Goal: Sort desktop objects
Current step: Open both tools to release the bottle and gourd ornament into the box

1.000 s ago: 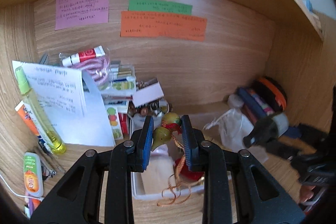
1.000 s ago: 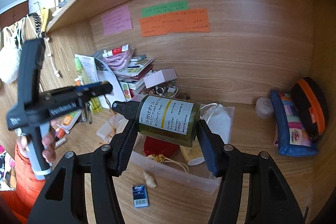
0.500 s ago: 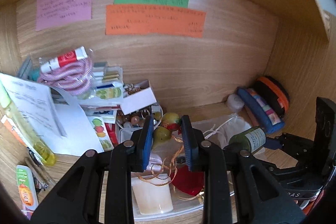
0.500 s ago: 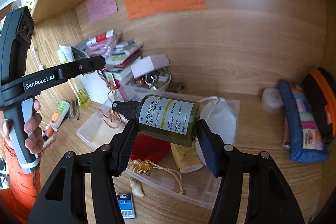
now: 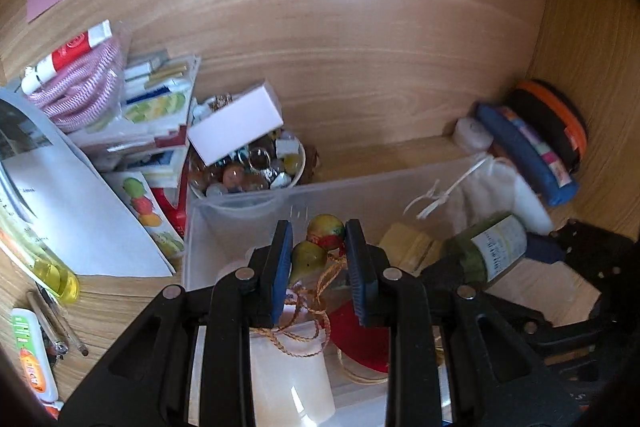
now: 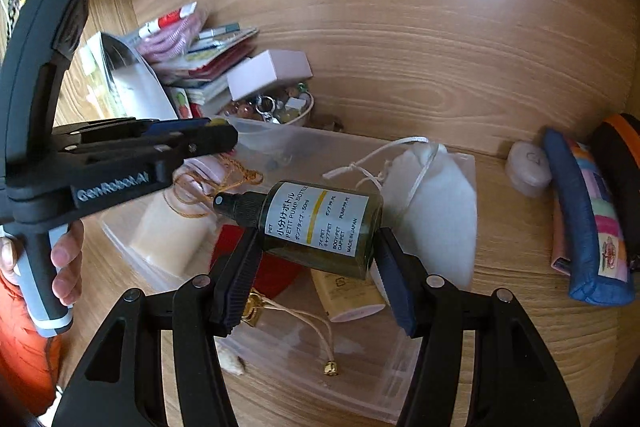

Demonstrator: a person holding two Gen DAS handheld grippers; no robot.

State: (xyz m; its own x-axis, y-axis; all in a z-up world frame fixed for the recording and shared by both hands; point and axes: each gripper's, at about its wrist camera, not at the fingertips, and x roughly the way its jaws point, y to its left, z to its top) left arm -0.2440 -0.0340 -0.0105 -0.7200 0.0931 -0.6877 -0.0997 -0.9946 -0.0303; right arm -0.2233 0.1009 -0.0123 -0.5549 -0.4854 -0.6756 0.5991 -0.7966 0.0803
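Left wrist view
- Left gripper (image 5: 320, 267): closed on the gourd charm (image 5: 308, 259); a greenish-yellow gourd is pinched between the blue pads, a second red-and-yellow gourd (image 5: 326, 227) sits just beyond the tips, brown cord is trailed below.
- Clear bin (image 5: 240, 215): taken as landmark; the charm is held above its interior.
- Inside bin: white cylinder (image 5: 292, 379) and red piece (image 5: 360, 335) are seen under the charm.
- Behind bin: bowl of beads (image 5: 248, 171) with a white box (image 5: 236, 123) laid across it.
- Left of bin: paper sheet (image 5: 80, 219) and a yellow bottle (image 5: 44, 267).
- Right of bin: white drawstring pouch (image 5: 492, 187) at the bin's right end; blue pouch (image 5: 528, 155) against the side wall.

Right wrist view
- Right gripper (image 6: 316, 267): clamped on the green pump bottle (image 6: 320, 227); the bottle is held sideways, black nozzle pointing left, label up.
- Bottle position: above the clear bin (image 6: 360, 379), not touching its contents.
- Left gripper (image 6: 224, 139): seen side-on over the bin's left end, cord hanging from its tips.
- Below bottle: cream tube (image 6: 348, 295) lying in the bin.
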